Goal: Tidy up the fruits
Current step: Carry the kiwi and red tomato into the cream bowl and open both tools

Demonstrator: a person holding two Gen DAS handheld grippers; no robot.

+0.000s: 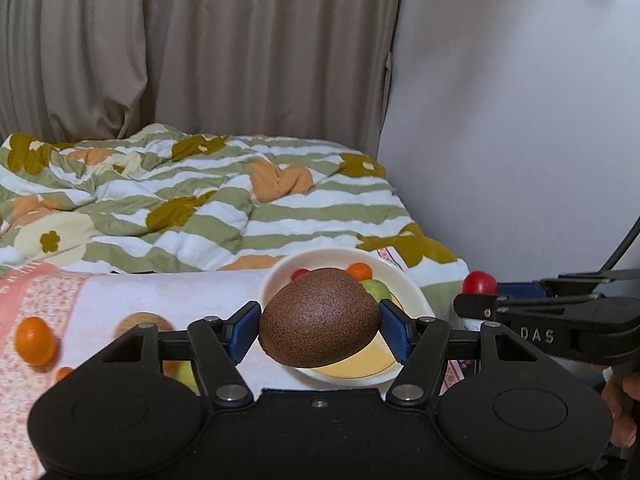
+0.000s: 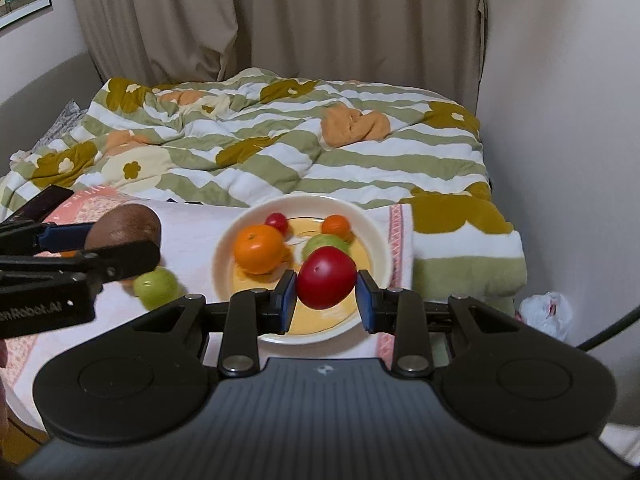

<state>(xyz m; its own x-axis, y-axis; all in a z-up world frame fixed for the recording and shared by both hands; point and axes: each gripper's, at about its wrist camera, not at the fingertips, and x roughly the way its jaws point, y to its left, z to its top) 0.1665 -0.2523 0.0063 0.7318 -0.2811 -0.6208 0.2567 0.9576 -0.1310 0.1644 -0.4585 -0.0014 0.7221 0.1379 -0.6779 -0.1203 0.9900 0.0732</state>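
My left gripper (image 1: 319, 328) is shut on a brown kiwi (image 1: 319, 317) and holds it above the near left rim of the white bowl (image 1: 276, 272). My right gripper (image 2: 326, 294) is shut on a red plum (image 2: 326, 278) and holds it over the bowl (image 2: 378, 236). In the bowl lie an orange (image 2: 259, 249), a small red fruit (image 2: 277, 222), a small orange fruit (image 2: 336, 226) and a green fruit (image 2: 322, 242). On the cloth left of the bowl lie a green fruit (image 2: 155, 289), a small orange (image 1: 34, 340) and a brown fruit (image 1: 142, 322).
The fruits and bowl rest on a white and pink cloth (image 2: 192, 232) on a bed. A striped flowered blanket (image 2: 280, 148) lies bunched behind. A white wall (image 2: 560, 120) stands close on the right, curtains behind. A white plastic bag (image 2: 546, 314) lies low at right.
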